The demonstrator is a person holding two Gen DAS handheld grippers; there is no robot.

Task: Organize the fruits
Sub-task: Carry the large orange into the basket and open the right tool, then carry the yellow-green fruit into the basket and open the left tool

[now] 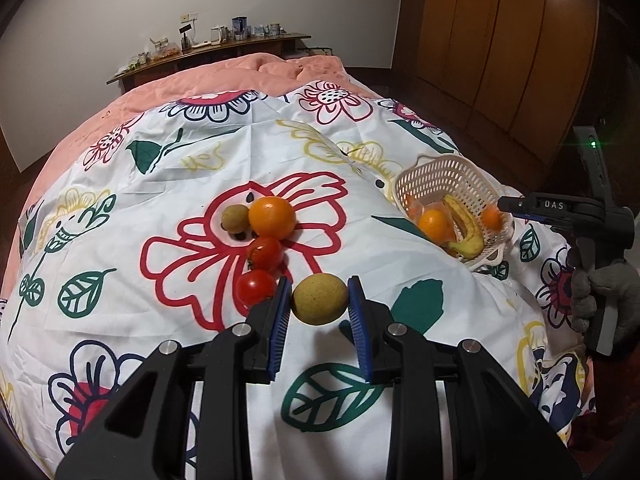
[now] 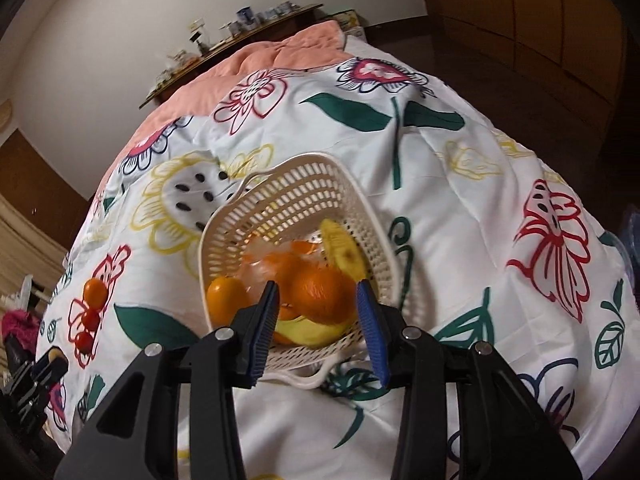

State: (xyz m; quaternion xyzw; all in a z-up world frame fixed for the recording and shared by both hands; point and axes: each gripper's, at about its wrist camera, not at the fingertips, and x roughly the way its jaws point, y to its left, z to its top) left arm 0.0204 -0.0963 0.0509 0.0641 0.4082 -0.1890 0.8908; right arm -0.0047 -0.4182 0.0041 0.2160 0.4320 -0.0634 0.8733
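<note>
Left gripper (image 1: pixel 320 300) clamped on brown fruit (image 1: pixel 319 298). Right gripper (image 2: pixel 316 304), jaws apart, empty, above basket (image 2: pixel 280 184). Tilted basket at 2 o'clock could spill if bumped.

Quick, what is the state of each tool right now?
Left tool: closed on the yellow-green fruit.
Right tool: open, holding nothing, over the basket.

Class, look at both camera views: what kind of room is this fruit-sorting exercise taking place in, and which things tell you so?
Most likely a bedroom: the fruit lies on a white flower-printed sheet spread over a pink quilt on a bed, with tall wooden wardrobe doors alongside.
</note>
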